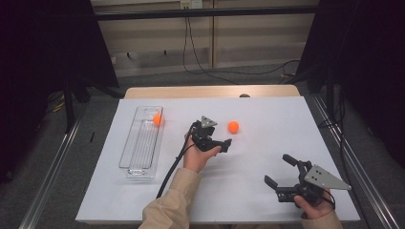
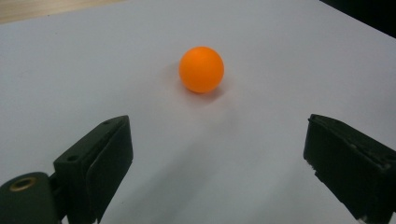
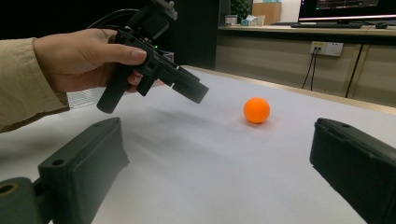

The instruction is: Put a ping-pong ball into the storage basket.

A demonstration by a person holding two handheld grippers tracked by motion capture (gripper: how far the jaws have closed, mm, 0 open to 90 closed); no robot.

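— Where's the loose orange ball (image 1: 233, 126) from where you stand?

— On the white table (image 1: 267, 143), just ahead of the left gripper (image 1: 224, 144), a little beyond its tips and clear of them. In the left gripper view the ball (image 2: 201, 69) lies out in front, between the lines of the two jaws but farther off, nothing touching it.

— So those tongs aren't on it?

— No. The jaws stand wide apart with bare table between them. The person's left hand (image 1: 198, 155) carries the gripper low over the table and aims it toward the ball.

— And the other pair?

— The right gripper (image 1: 278, 171) is well apart from the ball, nearer the person's edge of the table, in the right hand (image 1: 315, 205). Its jaws are spread wide too, with nothing in them. From the right gripper view the ball (image 3: 256, 110) lies ahead of its jaws, with the left gripper (image 3: 194, 91) off to one side, its tip pointing down toward the ball and near it.

— Anything else around?

— A clear plastic tray (image 1: 141, 143) out on the far side of the left gripper from the ball, with a second orange ball (image 1: 157, 119) in its far end.
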